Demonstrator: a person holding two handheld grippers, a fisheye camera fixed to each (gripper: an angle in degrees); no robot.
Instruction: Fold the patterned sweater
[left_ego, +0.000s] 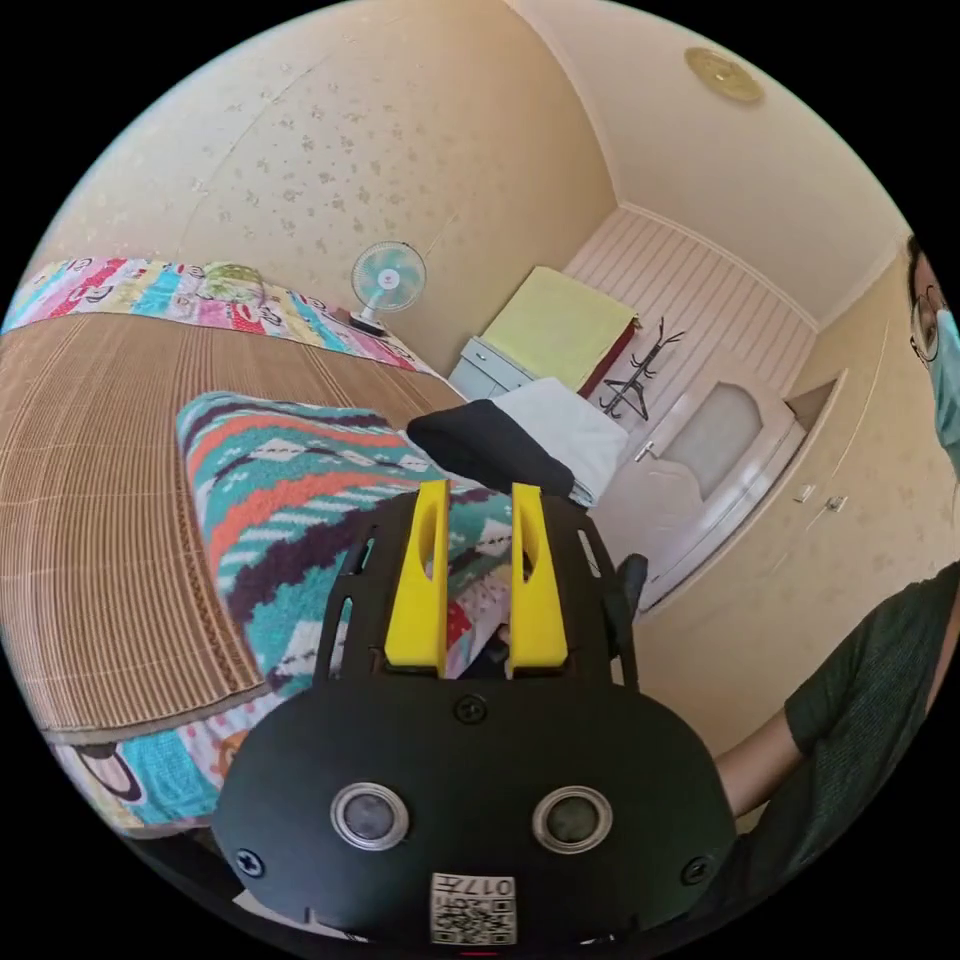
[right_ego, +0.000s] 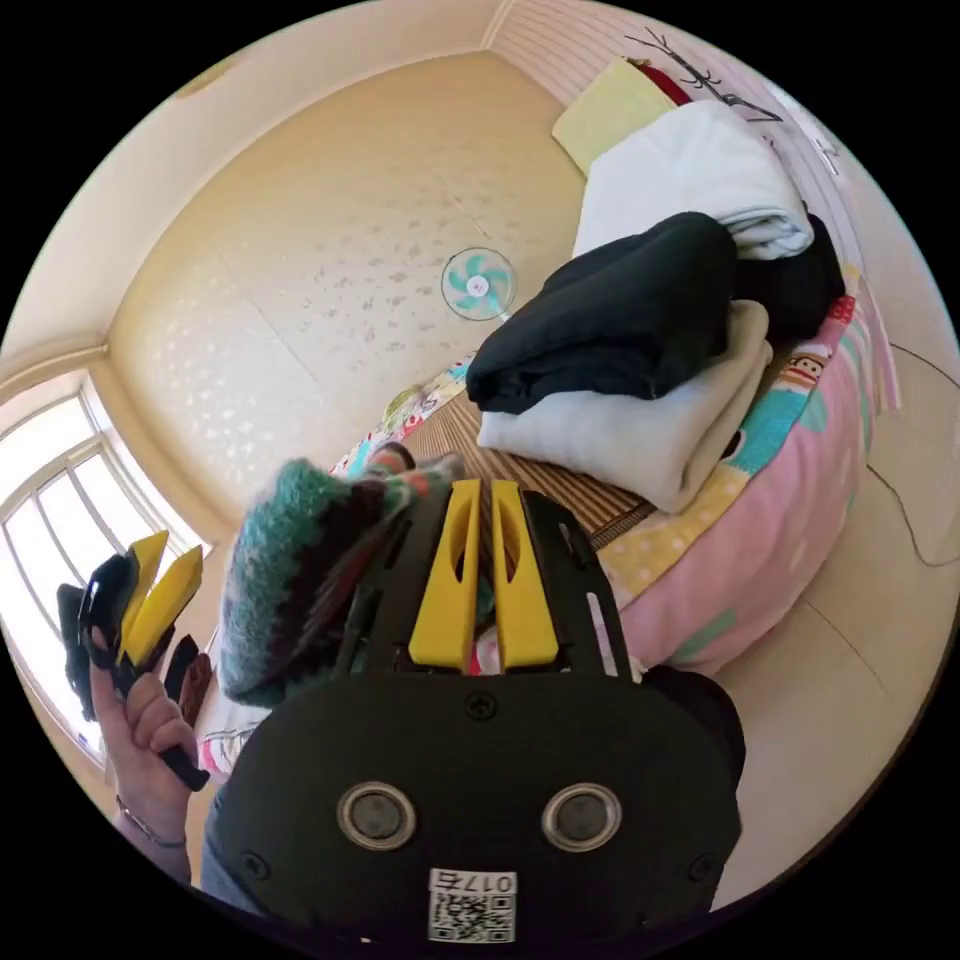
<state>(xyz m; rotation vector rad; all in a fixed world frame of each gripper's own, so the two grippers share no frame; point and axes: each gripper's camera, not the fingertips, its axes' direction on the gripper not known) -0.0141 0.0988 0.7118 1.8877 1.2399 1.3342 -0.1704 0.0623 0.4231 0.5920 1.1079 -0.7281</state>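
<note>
The patterned sweater (left_ego: 290, 500) lies folded on the woven mat (left_ego: 110, 500) that covers the bed, its teal, orange and purple bands showing, near the mat's edge. Beside the sweater, toward the white door (left_ego: 700, 470), sits a stack of folded clothes (right_ego: 650, 330): a black garment (right_ego: 610, 320) on a cream one (right_ego: 650, 430), with a white one (right_ego: 690, 170) behind. In the right gripper view this stack rests partly on the mat and partly on the colourful bedsheet (right_ego: 790, 420). A small fan (left_ego: 387, 280) stands beyond the sweater against the wall.

The left gripper (left_ego: 478, 500) hovers over the sweater's near end; its yellow jaws stand a little apart and nothing is between them. In the right gripper view the left gripper (right_ego: 150, 590) is held up in a hand (right_ego: 145, 730) beside the sweater (right_ego: 300, 570). The right gripper (right_ego: 478, 495) has its jaws almost together, only a thin slit between; whether they pinch any cloth I cannot tell.

Past the sweater the mat is bare up to the pillows. The floor (right_ego: 870, 620) lies below the bed edge
</note>
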